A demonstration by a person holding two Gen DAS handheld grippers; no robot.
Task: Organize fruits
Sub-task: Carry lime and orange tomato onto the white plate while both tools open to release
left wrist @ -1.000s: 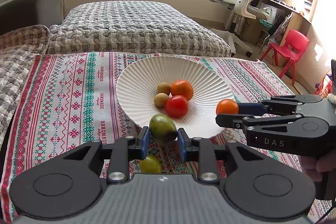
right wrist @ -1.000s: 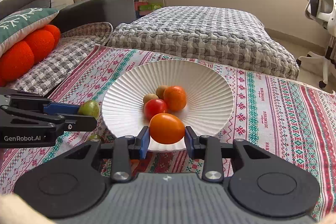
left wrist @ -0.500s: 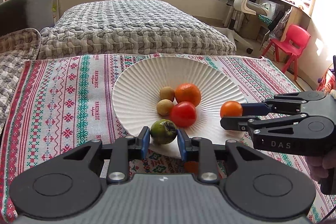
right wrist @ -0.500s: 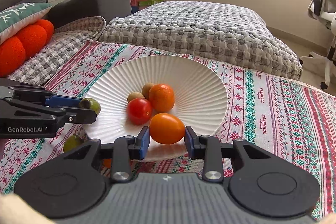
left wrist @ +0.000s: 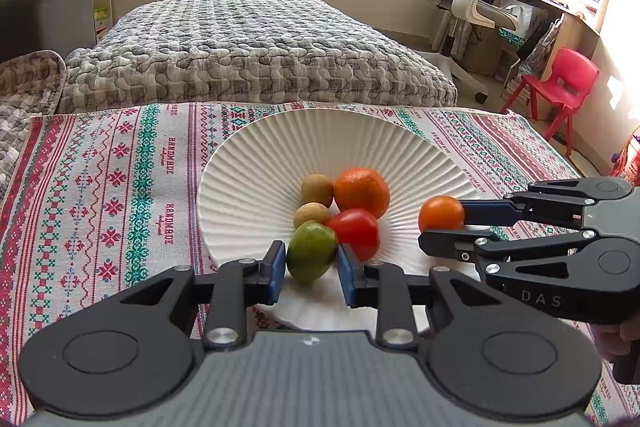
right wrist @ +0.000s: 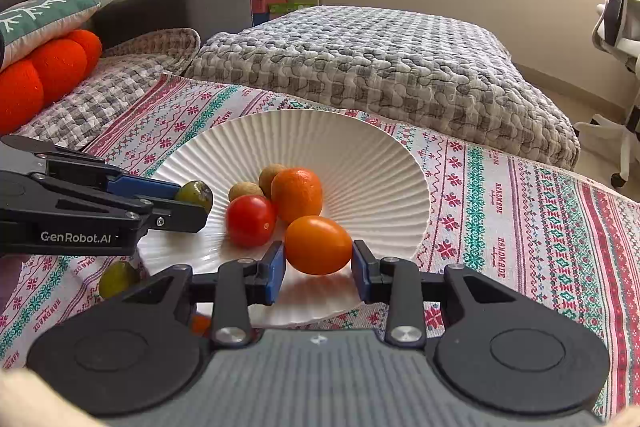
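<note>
A white ribbed plate [left wrist: 360,139] [right wrist: 360,147] sits on the patterned cloth and holds a red tomato [left wrist: 356,229] [right wrist: 250,221], an orange [left wrist: 362,191] [right wrist: 298,193] and two small brown fruits [left wrist: 316,189] [right wrist: 244,191]. My left gripper [left wrist: 312,267] [right wrist: 188,201] is shut on a green fruit [left wrist: 312,255] over the plate's near edge. My right gripper [right wrist: 318,263] [left wrist: 440,227] is shut on an orange tomato [right wrist: 318,245] [left wrist: 440,213] over the plate's right side.
Another green fruit [right wrist: 118,279] lies on the cloth [right wrist: 540,227] left of the plate, and a small orange fruit [right wrist: 200,325] shows under the right gripper. A grey quilted bed [left wrist: 248,55] lies behind. A sofa with cushions [right wrist: 48,67] is left; a red chair [left wrist: 560,83] right.
Both grippers moved forward with their fruits, from the plate's near rim to over the plate. The loose fruits on the cloth dropped out of the left wrist view.
</note>
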